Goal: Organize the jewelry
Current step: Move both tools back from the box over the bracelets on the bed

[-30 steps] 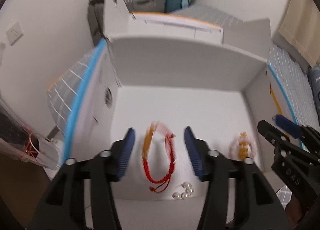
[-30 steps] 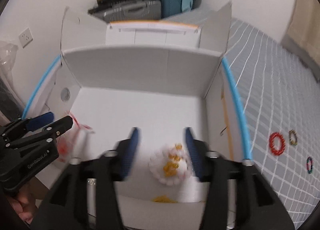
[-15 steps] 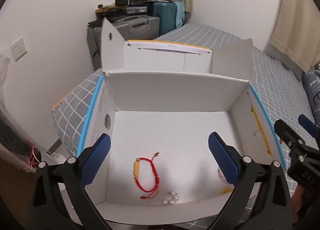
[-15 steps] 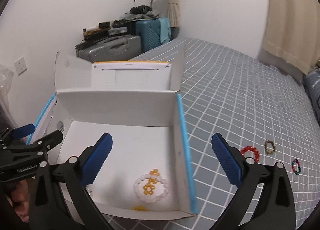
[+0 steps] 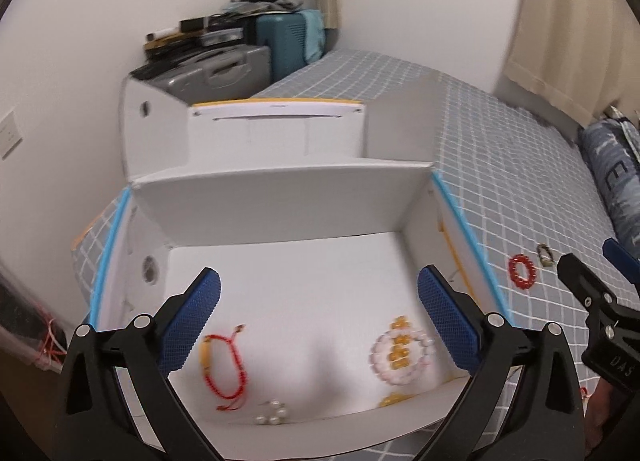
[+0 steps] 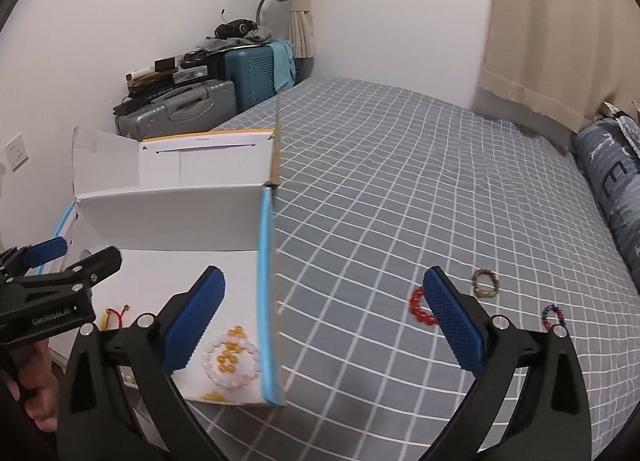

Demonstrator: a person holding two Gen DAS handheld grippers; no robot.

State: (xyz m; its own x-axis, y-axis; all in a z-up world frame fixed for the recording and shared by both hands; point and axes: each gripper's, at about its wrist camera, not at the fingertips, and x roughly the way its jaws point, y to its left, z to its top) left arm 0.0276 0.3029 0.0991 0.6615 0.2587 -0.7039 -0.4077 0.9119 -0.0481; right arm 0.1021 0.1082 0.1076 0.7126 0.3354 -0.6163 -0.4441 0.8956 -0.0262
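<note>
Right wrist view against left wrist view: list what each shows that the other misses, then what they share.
Only the right wrist view shows the multicoloured bead bracelet on the bedspread.

Only the left wrist view shows the loose pearls by the box's near wall.

Both show the white box, the red cord bracelet, the pale bead bracelet with amber beads inside it, the red bead bracelet, the brown bracelet, and both hand-held grippers, left and right, open and empty.

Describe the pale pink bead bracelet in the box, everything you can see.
The pale pink bead bracelet is a closed ring of round, glossy, milky beads lying flat on the white cardboard box floor, near its right wall. A cluster of small amber beads lies inside its loop. No fingers touch it.
</note>
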